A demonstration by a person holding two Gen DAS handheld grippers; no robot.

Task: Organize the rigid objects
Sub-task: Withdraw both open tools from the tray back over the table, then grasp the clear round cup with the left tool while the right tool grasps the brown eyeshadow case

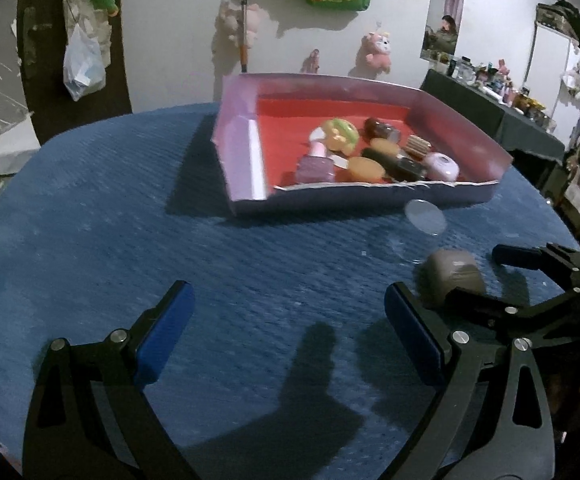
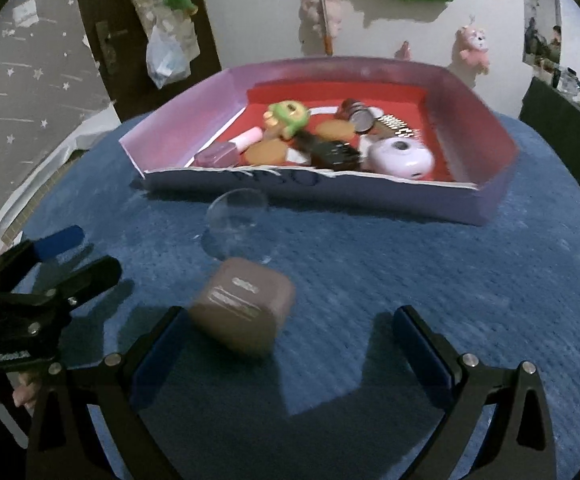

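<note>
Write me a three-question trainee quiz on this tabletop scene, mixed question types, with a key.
1. True or false: the brown box already lies inside the pink tray.
2. Multiple choice: the clear round lid lies (A) inside the tray, (B) on the blue cloth between tray and brown box, (C) between the left gripper's fingers.
3. Short answer: what state are the right gripper and the left gripper in?

Key
1. False; it sits on the cloth, outside the tray, next to the right gripper's left finger.
2. B.
3. Both open, holding nothing.
</note>
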